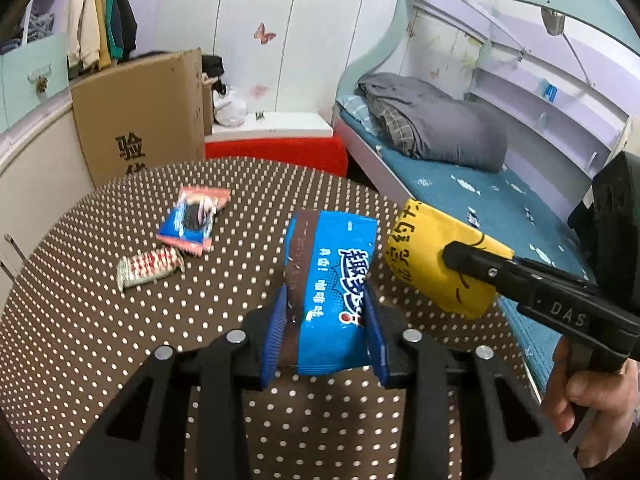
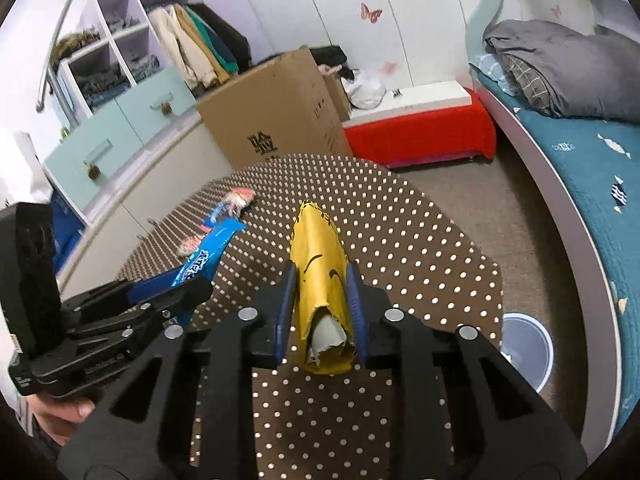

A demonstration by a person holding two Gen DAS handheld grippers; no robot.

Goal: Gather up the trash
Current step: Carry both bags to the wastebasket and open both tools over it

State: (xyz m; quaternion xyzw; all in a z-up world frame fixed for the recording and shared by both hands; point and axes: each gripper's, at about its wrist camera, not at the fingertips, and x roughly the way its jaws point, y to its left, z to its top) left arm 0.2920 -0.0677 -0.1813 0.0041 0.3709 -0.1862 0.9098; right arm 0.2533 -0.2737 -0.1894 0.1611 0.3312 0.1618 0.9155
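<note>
Table (image 1: 320,420) first: the brown dotted top fills the lower half of both views, and it is not yet free of litter. My left gripper (image 1: 326,332) sits low in the middle of the left view, its blue pads clamped on a blue snack wrapper (image 1: 334,280) that stands up off the table between them. My right gripper (image 2: 320,312), low centre in the right view, is squeezed onto a rolled yellow paper (image 2: 320,264), also lifted clear of the surface; the same roll shows at the right of the left view.

So I judge two pieces are in hand and none visibly binned yet. A round white bin (image 2: 528,356) shows on the floor at the lower right of the right view, just past the table edge, and I take that as the likely drop point, though I cannot see what is inside it.

Two pieces are left on the table, in the left-middle part of the left view: a torn blue and pink packet (image 1: 192,220) and, just below it, a small red and white candy wrapper (image 1: 150,266). They lie close together but apart. By my count, roughly half the pickup is done and all the dropping remains.
</note>
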